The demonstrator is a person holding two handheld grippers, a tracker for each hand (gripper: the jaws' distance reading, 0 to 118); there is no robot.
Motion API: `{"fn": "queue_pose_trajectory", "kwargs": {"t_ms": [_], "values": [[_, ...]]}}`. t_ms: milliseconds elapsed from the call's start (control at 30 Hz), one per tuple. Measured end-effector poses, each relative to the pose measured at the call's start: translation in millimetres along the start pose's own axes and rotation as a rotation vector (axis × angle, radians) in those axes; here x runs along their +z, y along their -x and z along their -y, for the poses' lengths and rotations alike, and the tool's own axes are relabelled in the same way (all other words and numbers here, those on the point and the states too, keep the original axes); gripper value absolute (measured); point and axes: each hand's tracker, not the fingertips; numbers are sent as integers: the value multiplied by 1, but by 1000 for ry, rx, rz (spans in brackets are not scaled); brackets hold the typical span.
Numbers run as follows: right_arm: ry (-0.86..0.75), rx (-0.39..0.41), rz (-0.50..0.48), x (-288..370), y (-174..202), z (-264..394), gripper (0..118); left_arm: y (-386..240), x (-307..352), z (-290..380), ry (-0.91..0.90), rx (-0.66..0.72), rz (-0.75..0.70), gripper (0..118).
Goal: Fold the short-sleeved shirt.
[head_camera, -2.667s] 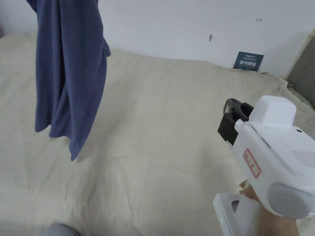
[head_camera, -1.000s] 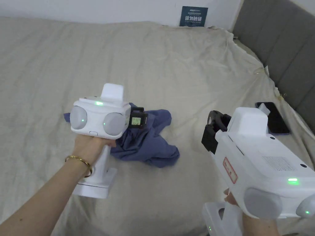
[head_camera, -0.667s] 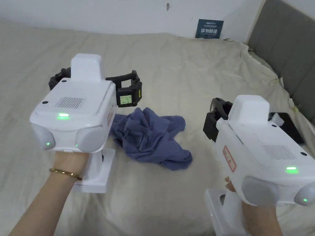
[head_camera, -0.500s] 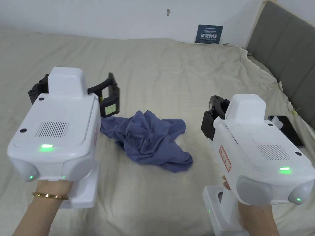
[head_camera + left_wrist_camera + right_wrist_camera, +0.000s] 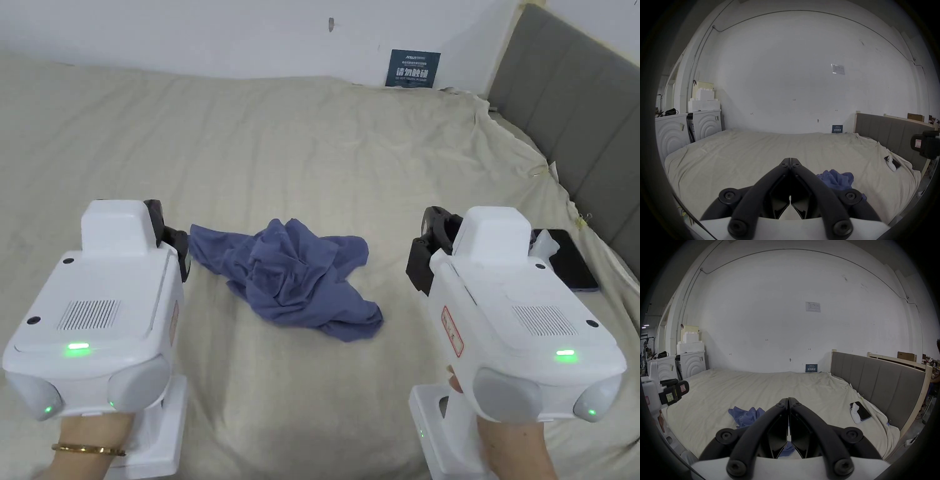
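Note:
A blue short-sleeved shirt (image 5: 294,275) lies crumpled in a heap on the beige bed sheet (image 5: 312,144). My left gripper (image 5: 170,242) hovers just left of the shirt's left edge, apart from it. In the left gripper view its jaws (image 5: 790,160) are pressed together with nothing between them, and the shirt (image 5: 837,178) lies to the lower right. My right gripper (image 5: 430,247) is held right of the shirt with a gap of sheet between. Its jaws (image 5: 788,400) are shut and empty, and the shirt (image 5: 745,416) shows to their left.
A dark phone (image 5: 565,259) and a white object lie on the sheet at the right, near the grey headboard (image 5: 575,112). A blue sign (image 5: 412,67) leans at the white wall. White cabinets (image 5: 672,129) stand beyond the bed's left side.
The shirt hung in the air, then came down onto the bed. My left gripper let it go, opened wide, drew back toward me and shut. The right gripper barely moved.

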Motion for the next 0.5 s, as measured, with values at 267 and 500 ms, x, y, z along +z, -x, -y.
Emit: {"fn": "queue_pose_trajectory", "kwargs": {"t_ms": [267,500], "values": [[16,12,13,-4,-1,0,0,-7,2,1,6,-16,25,0],[157,-7,18,-35,-11,-8,96,-6,2,-1,2,-17,29,0]]}}
